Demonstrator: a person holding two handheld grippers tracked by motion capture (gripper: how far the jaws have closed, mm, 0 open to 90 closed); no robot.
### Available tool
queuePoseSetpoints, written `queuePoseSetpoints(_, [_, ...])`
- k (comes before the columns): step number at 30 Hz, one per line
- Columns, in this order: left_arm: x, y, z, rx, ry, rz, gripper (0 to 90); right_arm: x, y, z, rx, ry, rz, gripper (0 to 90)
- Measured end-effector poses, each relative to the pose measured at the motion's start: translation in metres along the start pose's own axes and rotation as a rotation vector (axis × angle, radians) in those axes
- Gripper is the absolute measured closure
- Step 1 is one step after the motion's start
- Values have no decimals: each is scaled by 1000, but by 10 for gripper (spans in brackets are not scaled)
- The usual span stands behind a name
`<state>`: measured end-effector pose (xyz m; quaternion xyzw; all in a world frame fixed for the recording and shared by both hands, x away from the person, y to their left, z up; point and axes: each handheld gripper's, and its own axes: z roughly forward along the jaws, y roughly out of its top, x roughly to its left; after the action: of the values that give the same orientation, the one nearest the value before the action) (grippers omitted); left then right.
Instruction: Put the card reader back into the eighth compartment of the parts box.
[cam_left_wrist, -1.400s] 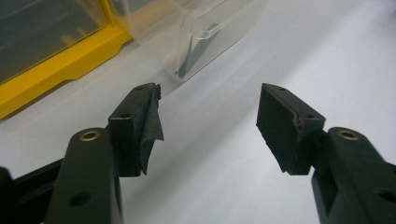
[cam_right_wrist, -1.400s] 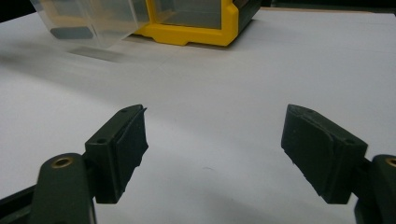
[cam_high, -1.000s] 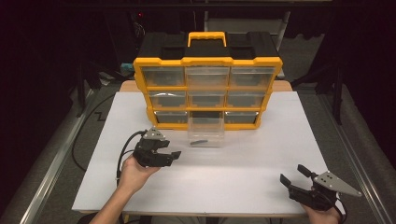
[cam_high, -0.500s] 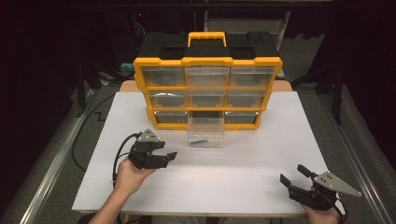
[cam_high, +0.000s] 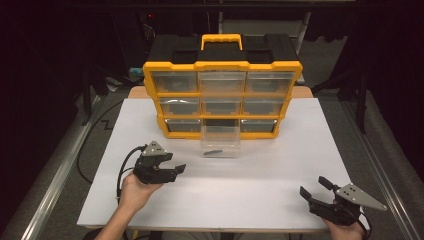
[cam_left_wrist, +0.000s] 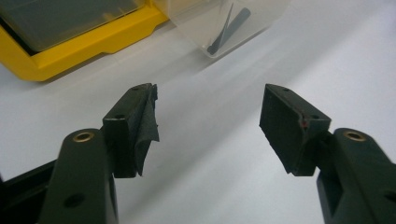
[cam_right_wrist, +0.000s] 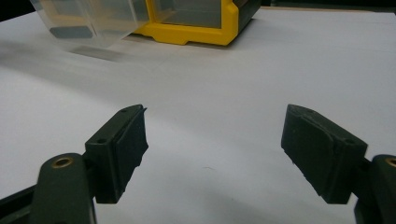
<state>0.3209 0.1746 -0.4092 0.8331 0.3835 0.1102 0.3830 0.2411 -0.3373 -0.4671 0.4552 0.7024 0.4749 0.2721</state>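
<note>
Black-jawed left gripper (cam_high: 176, 169) and right gripper (cam_high: 314, 189) both gape wide, empty, above the white table (cam_high: 260, 175).

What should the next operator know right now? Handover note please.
Left gripper: jaws open, holding nothing, above the white tabletop short of the pulled-out clear drawer.
Right gripper: jaws open, holding nothing, near the table's front right corner.
Yellow organizer stands at the back; its bottom-middle drawer is pulled out, with a small dark part inside.
Done: drawer opened.
Left: probably take the part out or push the drawer shut.
</note>
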Motion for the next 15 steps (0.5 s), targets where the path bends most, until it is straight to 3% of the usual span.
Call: queuePoseSetpoints(15, [8, -14, -5, -41, 23, -28, 359, 0, 0, 0, 0, 1, 0, 225])
